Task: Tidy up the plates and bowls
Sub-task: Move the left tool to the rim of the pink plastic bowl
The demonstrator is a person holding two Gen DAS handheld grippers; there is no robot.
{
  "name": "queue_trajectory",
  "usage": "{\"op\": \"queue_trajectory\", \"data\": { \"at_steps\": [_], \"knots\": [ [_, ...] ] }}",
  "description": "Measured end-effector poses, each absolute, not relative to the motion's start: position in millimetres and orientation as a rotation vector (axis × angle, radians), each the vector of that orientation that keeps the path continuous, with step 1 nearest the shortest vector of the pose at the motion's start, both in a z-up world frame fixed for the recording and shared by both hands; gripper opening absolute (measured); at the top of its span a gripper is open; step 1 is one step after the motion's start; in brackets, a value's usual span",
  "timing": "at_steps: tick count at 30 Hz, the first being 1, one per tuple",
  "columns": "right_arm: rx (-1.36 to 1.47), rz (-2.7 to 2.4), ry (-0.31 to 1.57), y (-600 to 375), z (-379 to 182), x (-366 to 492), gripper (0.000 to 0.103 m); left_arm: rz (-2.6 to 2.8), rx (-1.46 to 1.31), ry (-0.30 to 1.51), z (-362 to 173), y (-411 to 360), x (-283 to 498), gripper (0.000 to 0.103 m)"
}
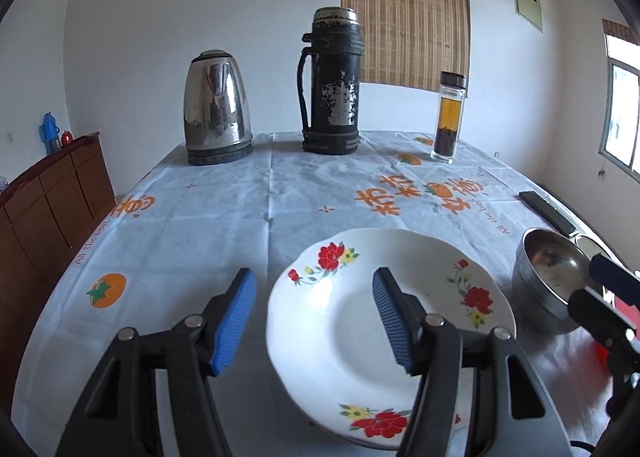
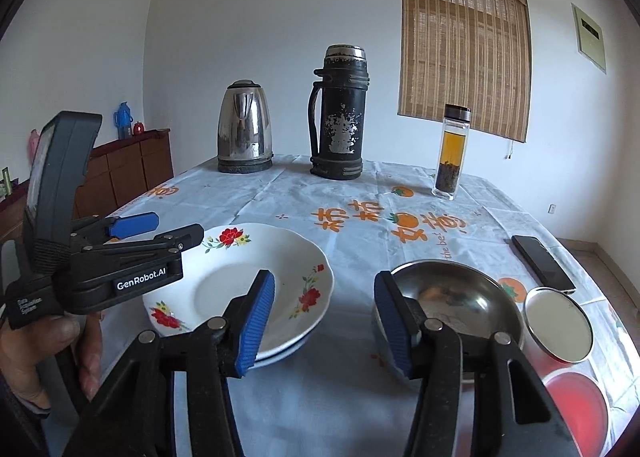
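My right gripper (image 2: 324,321) has its jaws apart, empty, its right jaw over the near-left rim of the round steel bowl (image 2: 452,297), just right of the white flowered plate (image 2: 280,257) on the desk. My left gripper (image 1: 314,321) is also apart, straddling that plate's left rim.

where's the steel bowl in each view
Left wrist: round steel bowl at the right edge, right of the white flowered plate.
Right wrist: lower centre-right, partly behind the right gripper's finger.
Shared landmark: black flask at the table's far end.
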State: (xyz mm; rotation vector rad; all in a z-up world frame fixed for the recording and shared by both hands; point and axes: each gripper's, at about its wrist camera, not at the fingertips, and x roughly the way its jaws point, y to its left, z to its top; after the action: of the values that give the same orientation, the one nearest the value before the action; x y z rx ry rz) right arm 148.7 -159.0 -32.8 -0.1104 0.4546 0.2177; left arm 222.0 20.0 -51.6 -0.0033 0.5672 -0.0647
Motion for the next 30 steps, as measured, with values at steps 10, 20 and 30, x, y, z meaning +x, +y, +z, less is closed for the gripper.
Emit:
{"op": "queue_trajectory", "data": {
  "at_steps": [10, 20, 30],
  "knots": [
    [-0.054, 0.222, 0.463, -237.3, 0.7, 86.3, 0.049, -0.204, 0.026, 0.548, -19.4, -44.7, 187.8, 0.06],
    [-0.049, 0.021, 0.499, -324.6, -0.5, 51.4, 0.045, -0.491, 0.127, 0.584, -12.5, -159.9, 147.9, 0.06],
    [-0.014, -0.031, 0.596, -367.1, -31.0, 56.2, 0.032, -0.601, 0.177, 0.684, -36.7, -207.9, 148.7, 0.034]
  ]
}}
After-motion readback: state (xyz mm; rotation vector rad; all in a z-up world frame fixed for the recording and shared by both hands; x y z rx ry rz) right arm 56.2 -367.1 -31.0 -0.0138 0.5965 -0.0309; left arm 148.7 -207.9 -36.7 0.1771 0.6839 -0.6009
